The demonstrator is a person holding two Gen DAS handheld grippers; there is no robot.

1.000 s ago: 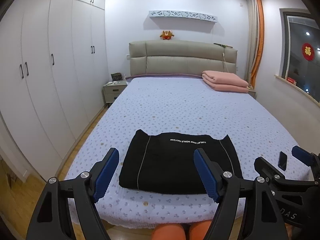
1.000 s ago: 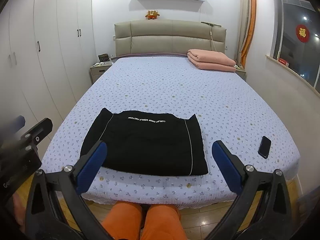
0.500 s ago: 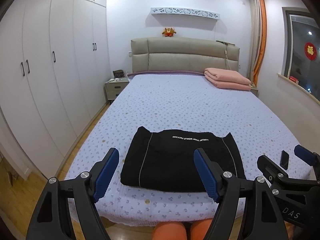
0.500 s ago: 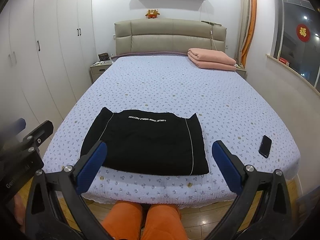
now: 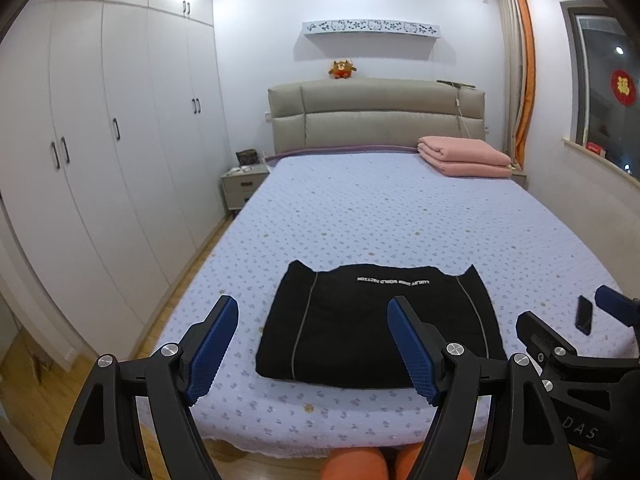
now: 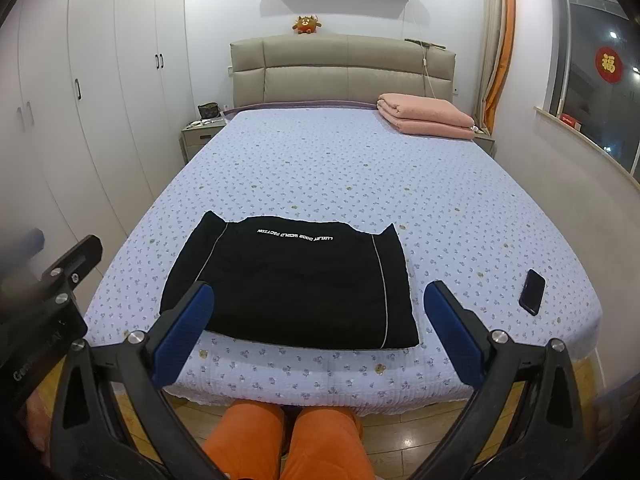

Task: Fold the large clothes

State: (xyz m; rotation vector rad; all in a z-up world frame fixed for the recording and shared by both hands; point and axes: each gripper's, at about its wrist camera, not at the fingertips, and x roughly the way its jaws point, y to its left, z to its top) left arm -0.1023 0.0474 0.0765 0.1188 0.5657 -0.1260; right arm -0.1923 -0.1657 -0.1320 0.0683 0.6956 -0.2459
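Observation:
A black garment with thin white piping and a line of white lettering lies folded into a flat rectangle near the foot of the bed. My left gripper hangs open above the bed's near edge, clear of the cloth, its blue pads empty. My right gripper is open too, held over the foot edge with nothing between its fingers. Each gripper's black frame shows at the side of the other's view.
A black phone lies on the bed's right near corner. A folded pink blanket rests by the beige headboard. White wardrobes line the left wall, with a nightstand beside the bed. The person's orange-clad legs stand at the foot.
The left wrist view has tipped slightly, so the garment sits a little lower in it. Both grippers stay open and the garment has not moved.

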